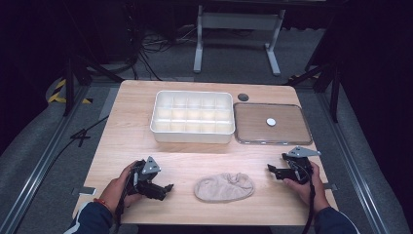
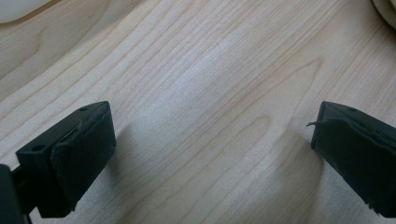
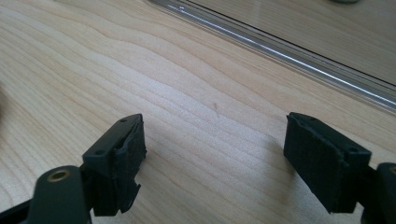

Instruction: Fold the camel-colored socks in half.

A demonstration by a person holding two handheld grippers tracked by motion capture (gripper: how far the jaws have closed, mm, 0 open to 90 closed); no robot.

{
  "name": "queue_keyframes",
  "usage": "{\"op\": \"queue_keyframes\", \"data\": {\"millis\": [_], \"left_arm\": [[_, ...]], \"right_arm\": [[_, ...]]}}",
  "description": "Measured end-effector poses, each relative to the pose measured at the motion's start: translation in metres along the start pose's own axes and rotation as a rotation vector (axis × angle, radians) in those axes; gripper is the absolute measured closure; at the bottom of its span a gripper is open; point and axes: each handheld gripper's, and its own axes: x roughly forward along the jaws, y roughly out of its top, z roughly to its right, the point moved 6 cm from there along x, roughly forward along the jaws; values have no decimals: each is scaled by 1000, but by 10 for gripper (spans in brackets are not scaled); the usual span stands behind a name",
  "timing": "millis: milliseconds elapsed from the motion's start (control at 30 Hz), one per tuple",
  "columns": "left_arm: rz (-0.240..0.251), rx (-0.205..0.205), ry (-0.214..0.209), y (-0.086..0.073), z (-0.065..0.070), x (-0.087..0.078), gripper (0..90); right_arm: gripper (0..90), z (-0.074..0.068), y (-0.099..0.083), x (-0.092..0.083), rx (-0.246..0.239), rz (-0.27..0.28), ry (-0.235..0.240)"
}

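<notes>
Table (image 1: 146, 141): light wood top, grain running across; carries everything listed below
Sock (image 1: 225, 187): beige, lying flat and crumpled near the front edge of the table, between the two grippers and apart from both; a pale edge of it shows at the top right corner of the left gripper view (image 2: 386, 6)
Left gripper (image 1: 164, 189): held in the person's left hand (image 1: 119, 187) at the front left of the table, jaws pointing toward the sock; in the left gripper view (image 2: 212, 140) the jaws stand wide apart with bare wood between them, holding nothing
Right gripper (image 1: 273, 170): held in the person's right hand (image 1: 307, 185) at the front right, jaws pointing left, in front of the lid; in the right gripper view (image 3: 215, 149) the jaws stand wide apart over bare wood, holding nothing
Tray (image 1: 192, 136): white, rectangular, divided into many small compartments; stands at the middle of the table, behind the sock
Lid (image 1: 253, 124): clear, flat, with rounded corners, lying just beside the tray on its right; a small white round piece (image 1: 271, 122) sits on it; its shiny rim crosses the top of the right gripper view (image 3: 280, 51)
Dark disc (image 1: 243, 97): small, round, on the wood behind the lid
</notes>
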Motion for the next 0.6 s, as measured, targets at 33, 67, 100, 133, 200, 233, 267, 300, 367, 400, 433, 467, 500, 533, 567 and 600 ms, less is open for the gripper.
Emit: {"op": "queue_keyframes", "data": {"millis": [33,67,100,133,200,233,267,300,367,400,433,467,500,533,567,600], "left_arm": [[-1,7,-6,0,-1,0,0],[0,13,-11,0,-2,0,0],[0,18,-11,0,-3,0,0],[4,8,-15,0,-3,1,0],[0,10,-16,0,-4,0,0],[0,13,-17,0,-4,0,0],[-1,16,-18,0,-5,0,0],[-1,17,-18,0,-5,0,0],[-1,28,-18,-1,-6,-1,0],[-1,19,-22,-1,-6,-1,0],[1,23,-26,-2,-6,-1,0],[-6,29,-28,-2,-7,-2,0],[-9,35,-22,-2,-7,-3,0],[-7,25,-22,-3,-6,-3,0],[-4,14,-20,-3,-5,-3,1],[-8,17,-17,-3,-6,-3,2]], "right_arm": [[209,0,0,0,-3,-2,4],[209,1,0,0,-6,-2,5],[209,1,0,1,-6,-3,2],[201,0,0,1,0,-1,-4],[178,0,1,1,18,-7,-11],[178,1,1,1,18,-7,-11],[178,1,1,1,19,-7,-10],[178,1,1,1,19,-7,-10],[178,1,1,1,17,-7,-9],[178,1,1,1,14,-7,-6],[179,1,1,1,12,-8,-3],[178,1,1,1,9,-7,-1],[178,2,0,1,2,-8,1],[178,2,0,1,1,-9,4],[178,1,0,1,1,-11,4],[178,2,0,1,-1,-10,5]]}}
